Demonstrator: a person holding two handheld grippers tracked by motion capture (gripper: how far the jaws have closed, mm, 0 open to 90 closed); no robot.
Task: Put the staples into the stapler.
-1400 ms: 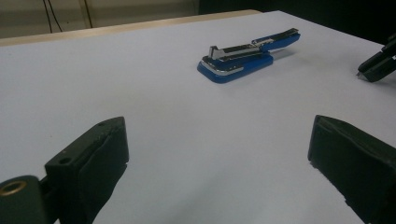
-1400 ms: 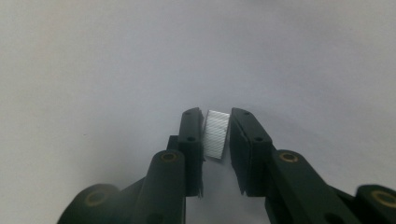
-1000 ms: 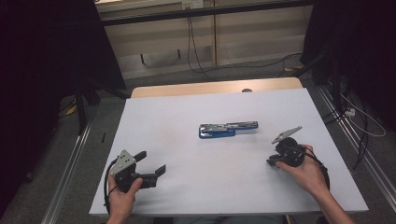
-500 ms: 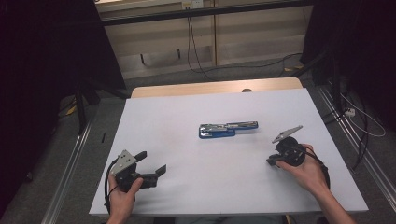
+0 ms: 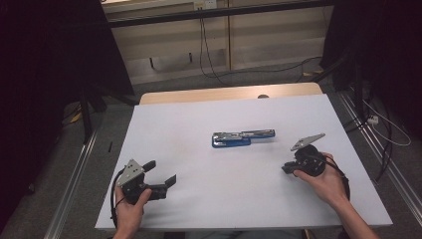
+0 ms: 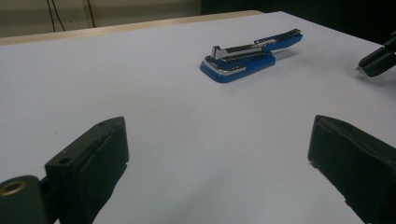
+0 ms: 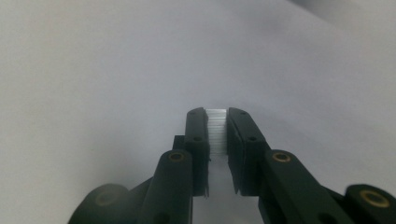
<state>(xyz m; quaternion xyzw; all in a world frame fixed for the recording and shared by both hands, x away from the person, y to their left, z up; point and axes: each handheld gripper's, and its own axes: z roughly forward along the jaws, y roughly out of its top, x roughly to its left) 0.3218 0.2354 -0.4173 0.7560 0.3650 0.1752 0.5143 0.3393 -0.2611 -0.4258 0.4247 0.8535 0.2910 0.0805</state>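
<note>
A blue stapler lies swung open near the middle of the white table; its metal magazine faces up. My left gripper rests at the front left, jaws wide apart with nothing between them. The stapler lies well beyond it. My right gripper sits at the front right, to the right of the stapler and apart from it. In the right gripper view it is shut on a thin silvery ribbed strip of staples, held just above the table. Its tip shows in the left gripper view.
A wooden table edge runs along the far side of the white sheet. Cables trail over the floor beyond it. Metal rails flank the table left and right, with dark curtains at both sides.
</note>
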